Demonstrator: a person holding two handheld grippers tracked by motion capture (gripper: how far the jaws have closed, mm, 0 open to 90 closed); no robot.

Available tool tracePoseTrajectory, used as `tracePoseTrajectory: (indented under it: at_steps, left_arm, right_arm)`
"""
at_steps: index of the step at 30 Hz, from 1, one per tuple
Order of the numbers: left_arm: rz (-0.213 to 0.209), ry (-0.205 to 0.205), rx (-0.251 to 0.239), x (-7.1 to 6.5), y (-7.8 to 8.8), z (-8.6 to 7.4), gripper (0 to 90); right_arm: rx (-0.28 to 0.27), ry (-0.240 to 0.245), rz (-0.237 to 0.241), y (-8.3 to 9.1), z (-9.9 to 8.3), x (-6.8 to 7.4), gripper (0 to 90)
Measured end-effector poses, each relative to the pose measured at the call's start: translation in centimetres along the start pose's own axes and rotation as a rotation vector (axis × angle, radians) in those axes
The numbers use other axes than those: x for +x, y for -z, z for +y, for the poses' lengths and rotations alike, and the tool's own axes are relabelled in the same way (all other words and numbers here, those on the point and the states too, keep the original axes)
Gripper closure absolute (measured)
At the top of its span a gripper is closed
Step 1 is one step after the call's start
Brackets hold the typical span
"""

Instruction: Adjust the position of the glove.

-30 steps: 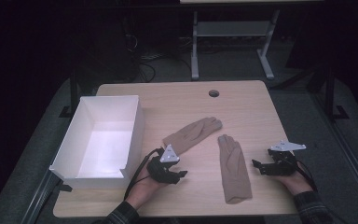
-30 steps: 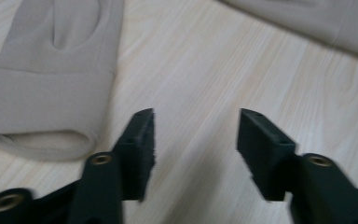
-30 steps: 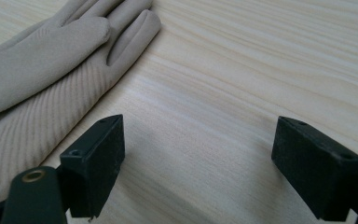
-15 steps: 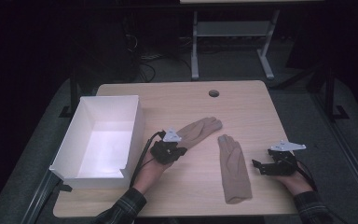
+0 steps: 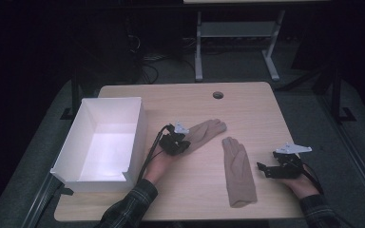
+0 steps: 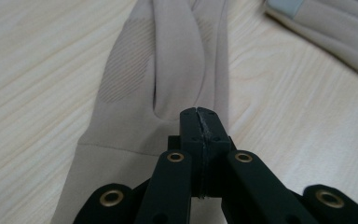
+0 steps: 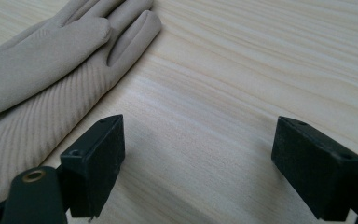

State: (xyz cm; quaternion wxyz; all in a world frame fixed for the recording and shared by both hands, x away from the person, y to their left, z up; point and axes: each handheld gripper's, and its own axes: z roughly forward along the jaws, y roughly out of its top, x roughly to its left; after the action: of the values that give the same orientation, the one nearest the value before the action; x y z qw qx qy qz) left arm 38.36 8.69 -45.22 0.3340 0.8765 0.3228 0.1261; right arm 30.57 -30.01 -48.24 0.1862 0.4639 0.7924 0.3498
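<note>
Two tan gloves lie flat on the wooden table. The left glove (image 5: pixel 206 130) runs slantwise, its fingers toward the far right. My left gripper (image 5: pixel 185 142) sits at its cuff end. In the left gripper view the gripper (image 6: pixel 199 114) has its jaws pressed together on the glove (image 6: pixel 168 60), and a fold of cloth runs into the tips. The right glove (image 5: pixel 237 166) lies lengthwise, fingers away from me. My right gripper (image 5: pixel 262 169) rests just right of it. Its jaws (image 7: pixel 200 154) stand wide open over bare wood, with the glove's fingers (image 7: pixel 37 70) to their left.
A white open box (image 5: pixel 138 128) stands at the table's left, close to my left hand. A round cable hole (image 5: pixel 217 95) is near the far edge. The right glove's fingertips (image 6: pixel 335 28) lie beyond the left gripper. Bare wood stretches to the right of my right gripper.
My left hand has moved away from me and a little right, bringing its gripper onto the left glove's cuff end. Both gloves and the right hand have stayed put.
</note>
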Motion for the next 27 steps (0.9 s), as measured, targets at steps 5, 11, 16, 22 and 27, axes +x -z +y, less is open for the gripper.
tracePoseTrajectory:
  at_steps: [5, 11, 16, 22, 27]
  left_arm:
    - [-0.012, 0.006, 0.026, 0.2, -0.8, -0.3, 89.5]
    - [-0.033, 0.001, 0.037, -0.2, -0.7, -0.3, 89.5]
    - [-0.075, -0.021, 0.047, -1.4, -0.7, -0.2, 89.5]
    - [-0.14, -0.042, 0.046, -3.2, -1.0, 0.0, 89.5]
    - [-0.173, -0.064, 0.05, -4.3, -1.1, 0.2, 89.5]
  right_arm:
    - [0.0, 0.001, 0.0, 0.0, 0.0, 0.0, 16.7]
    - [-0.001, 0.002, 0.001, 0.0, 0.0, 0.0, 16.7]
    - [-0.001, 0.002, 0.0, 0.0, 0.0, 0.0, 16.7]
    - [-0.001, 0.002, 0.001, 0.0, 0.0, 0.0, 16.7]
    - [-0.002, 0.003, 0.002, 0.0, 0.0, 0.0, 16.7]
